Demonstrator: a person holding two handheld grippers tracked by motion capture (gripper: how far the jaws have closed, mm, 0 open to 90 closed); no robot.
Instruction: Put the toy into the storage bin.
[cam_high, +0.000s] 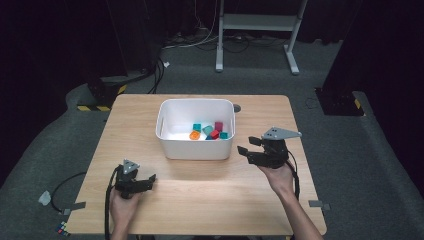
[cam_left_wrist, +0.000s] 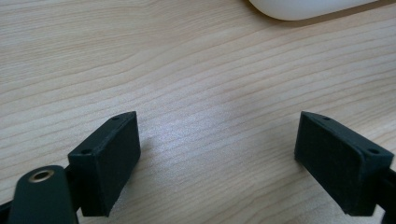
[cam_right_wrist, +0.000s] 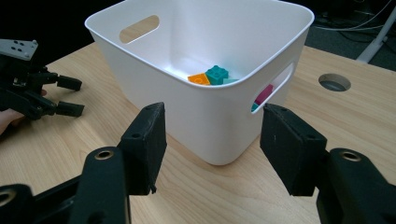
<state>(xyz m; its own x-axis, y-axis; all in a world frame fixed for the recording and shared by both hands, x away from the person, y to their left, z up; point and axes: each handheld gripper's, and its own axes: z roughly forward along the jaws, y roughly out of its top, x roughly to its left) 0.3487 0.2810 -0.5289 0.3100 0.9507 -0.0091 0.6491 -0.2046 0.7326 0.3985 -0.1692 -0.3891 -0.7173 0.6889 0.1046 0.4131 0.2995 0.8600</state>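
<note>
My right gripper (cam_high: 248, 151) hangs wide open and empty at the white bin's (cam_right_wrist: 205, 116) corner, bricks (cam_high: 209, 131) inside. Left gripper (cam_high: 150, 181) rests open, empty, near the table (cam_left_wrist: 187, 70). Risk — I clip the rim and shove the bin.

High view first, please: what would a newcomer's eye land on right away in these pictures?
The white bin at the middle of the wooden table stands out, with small colourful blocks on its floor. The right gripper hangs open just right of the bin, aimed at its corner, while the left gripper rests open near the table's front left.
</note>
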